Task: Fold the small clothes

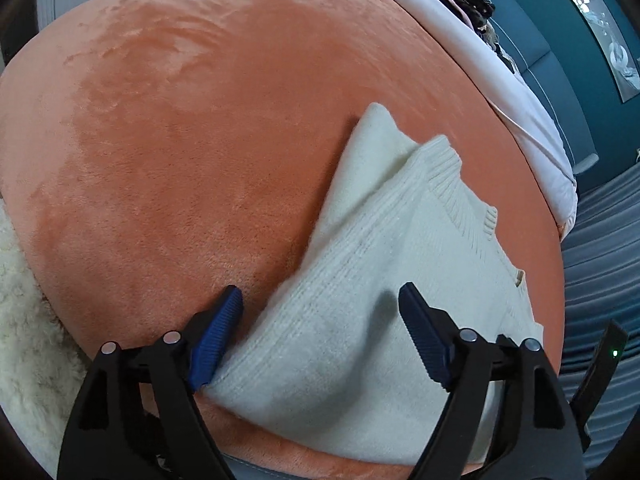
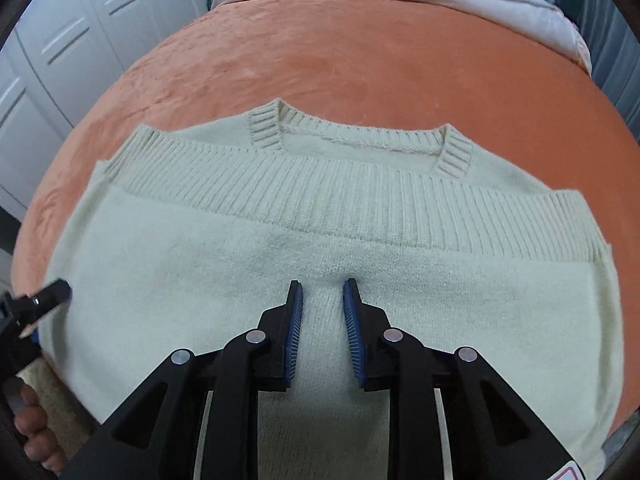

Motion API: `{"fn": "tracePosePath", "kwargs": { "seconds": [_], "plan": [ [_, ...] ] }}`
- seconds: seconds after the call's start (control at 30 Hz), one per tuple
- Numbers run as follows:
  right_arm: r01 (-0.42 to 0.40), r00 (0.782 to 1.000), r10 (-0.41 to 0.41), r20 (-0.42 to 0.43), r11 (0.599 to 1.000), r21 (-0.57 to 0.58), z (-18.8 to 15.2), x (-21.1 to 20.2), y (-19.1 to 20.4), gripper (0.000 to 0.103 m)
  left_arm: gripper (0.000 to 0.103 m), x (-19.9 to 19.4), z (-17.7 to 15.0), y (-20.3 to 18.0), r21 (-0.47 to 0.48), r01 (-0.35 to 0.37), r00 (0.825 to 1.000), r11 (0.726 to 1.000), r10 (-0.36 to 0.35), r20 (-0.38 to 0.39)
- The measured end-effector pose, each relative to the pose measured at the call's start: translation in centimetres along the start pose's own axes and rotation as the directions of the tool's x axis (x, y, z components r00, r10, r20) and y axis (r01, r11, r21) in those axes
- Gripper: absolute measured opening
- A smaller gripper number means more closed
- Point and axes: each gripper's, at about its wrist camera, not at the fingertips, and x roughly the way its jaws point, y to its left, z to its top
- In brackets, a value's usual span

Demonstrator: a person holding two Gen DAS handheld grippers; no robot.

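Orange plush bedding covers the bed, with a white sheet along its far edge, white panelled closet doors to one side and a teal wall beyond. On the bedding lies a cream knit sweater, folded so that its ribbed hem band crosses just below the ribbed neckline. The left gripper hovers at the sweater's near corner, its blue-padded jaws spread wide and released, the fabric lying between them but not pinched; one pad sits just beside the sweater's edge. The right gripper points down over the middle of the sweater, its jaws narrowly parted and gripping nothing, the knit showing flat between them. A hand shows at the lower left corner of the right wrist view.
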Motion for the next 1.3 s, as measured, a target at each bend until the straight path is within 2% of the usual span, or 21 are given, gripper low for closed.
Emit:
{"fn": "tracePosePath", "kwargs": {
  "seconds": [0.13,0.2,0.27,0.33,0.37,0.43,0.53,0.6,0.7,0.77,0.83,0.87,0.93,1.0,1.07,1.1,1.13,1.2,1.3],
  "plan": [
    [-0.011,1.000,0.011,0.009,1.000,0.014,-0.2,0.1,-0.9,0.023,0.080,0.9,0.6,-0.9,-0.013,-0.033,0.999,0.999,0.033,0.011],
    [-0.022,1.000,0.022,0.022,1.000,0.022,-0.5,0.6,-0.5,0.023,0.058,0.9,1.0,-1.4,0.000,-0.030,0.999,1.000,0.030,0.019],
    [-0.033,0.999,0.032,0.036,0.999,0.027,-0.8,1.1,-0.1,0.023,0.026,0.5,1.5,-1.4,-0.027,0.013,1.000,1.000,-0.013,-0.003],
    [-0.059,0.997,0.057,0.043,0.997,0.047,-0.9,1.1,-0.6,0.023,0.021,-0.5,2.0,-2.3,-0.040,0.049,0.999,0.998,-0.049,-0.008],
    [-0.077,0.996,0.074,0.045,0.995,0.061,-0.9,1.2,-0.8,0.023,0.020,-1.7,2.0,-3.6,-0.009,0.070,0.998,0.998,-0.070,0.007],
    [-0.122,0.992,0.117,0.049,0.988,0.096,-0.8,1.2,-1.5,0.023,0.018,-4.0,1.6,-7.0,0.079,0.116,0.992,0.990,-0.119,0.033],
    [-0.210,0.977,0.202,0.061,0.964,0.161,-0.9,0.9,-3.1,0.023,0.017,-7.0,-0.5,-13.7,0.241,0.184,0.979,0.953,-0.198,0.038],
    [-0.279,0.960,0.269,0.073,0.933,0.230,-1.0,-0.1,-4.7,0.024,0.017,-8.1,-2.7,-18.3,0.360,0.223,0.969,0.906,-0.246,0.019],
    [-0.375,0.927,0.348,0.140,0.872,0.315,-2.3,-2.3,-7.7,0.028,0.017,-7.0,-6.6,-23.6,0.469,0.276,0.959,0.839,-0.275,-0.071],
    [-0.389,0.921,0.352,0.166,0.846,0.364,-3.9,-3.3,-10.0,0.033,0.017,-4.0,-9.3,-25.9,0.531,0.249,0.968,0.810,-0.223,-0.113],
    [-0.368,0.930,0.333,0.156,0.833,0.413,-5.9,-3.8,-12.2,0.036,0.018,-1.0,-11.5,-26.8,0.593,0.185,0.983,0.784,-0.138,-0.124],
    [-0.355,0.935,0.325,0.145,0.829,0.431,-6.7,-3.9,-13.1,0.036,0.023,-0.1,-12.3,-26.5,0.599,0.172,0.984,0.782,-0.113,-0.134],
    [-0.353,0.935,0.322,0.147,0.818,0.455,-8.2,-4.9,-14.5,0.037,0.030,-0.6,-13.3,-25.5,0.589,0.216,0.976,0.779,-0.148,-0.161],
    [-0.381,0.924,0.336,0.181,0.801,0.462,-8.9,-6.3,-15.2,0.056,0.040,-2.7,-14.0,-24.5,0.623,0.229,0.973,0.748,-0.183,-0.138],
    [-0.454,0.891,0.396,0.221,0.765,0.457,-8.5,-7.1,-15.0,0.066,0.057,-4.8,-14.9,-23.2,0.683,0.196,0.979,0.704,-0.184,-0.091],
    [-0.488,0.873,0.429,0.232,0.749,0.449,-8.0,-7.2,-14.7,0.070,0.069,-5.8,-15.2,-22.2,0.705,0.162,0.984,0.690,-0.170,-0.059],
    [-0.517,0.855,0.462,0.234,0.732,0.444,-7.2,-7.1,-14.1,0.073,0.071,-6.3,-15.3,-21.1,0.720,0.131,0.987,0.682,-0.154,-0.034],
    [-0.538,0.841,0.498,0.209,0.736,0.411,-5.7,-6.4,-12.5,0.082,0.074,-6.5,-15.4,-18.6,0.738,0.070,0.996,0.671,-0.089,-0.014],
    [-0.491,0.865,0.484,0.131,0.768,0.411,-4.1,-4.4,-10.6,0.083,0.075,-4.7,-16.0,-15.4,0.729,-0.002,0.999,0.685,0.029,-0.025]
  ]
}}
